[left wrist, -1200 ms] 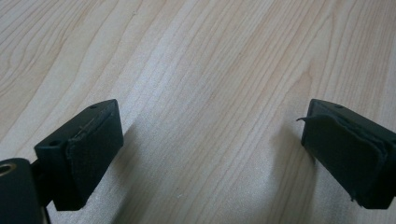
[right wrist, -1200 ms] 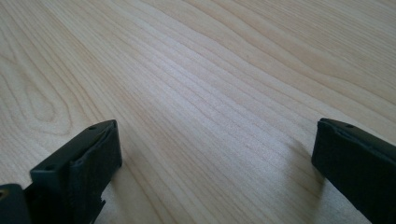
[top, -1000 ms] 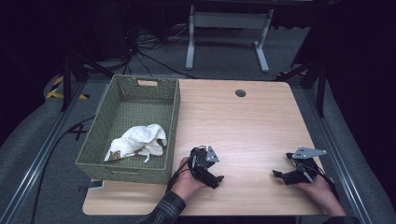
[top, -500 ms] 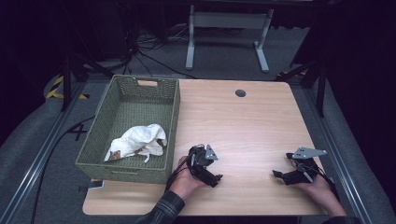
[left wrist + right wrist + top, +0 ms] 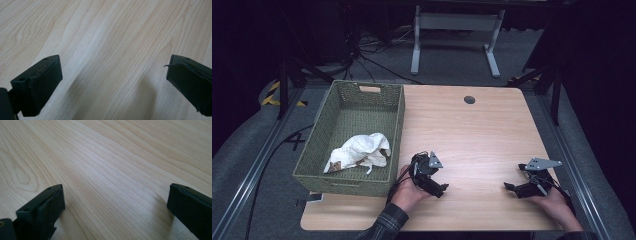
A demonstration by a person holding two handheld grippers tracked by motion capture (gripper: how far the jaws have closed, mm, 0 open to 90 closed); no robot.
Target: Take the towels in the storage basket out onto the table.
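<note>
High view: fixed camera above the person's edge of the wooden table (image 5: 472,130), facing forward and down, far enough to take in the whole tabletop, the green wicker basket (image 5: 398,122) at its left and the floor behind it. Left gripper view: very close over the table (image 5: 105,37), looking along its own jaws. Right gripper view: same closeness, bare table (image 5: 112,157) ahead. All three share the tabletop's near strip.
</note>
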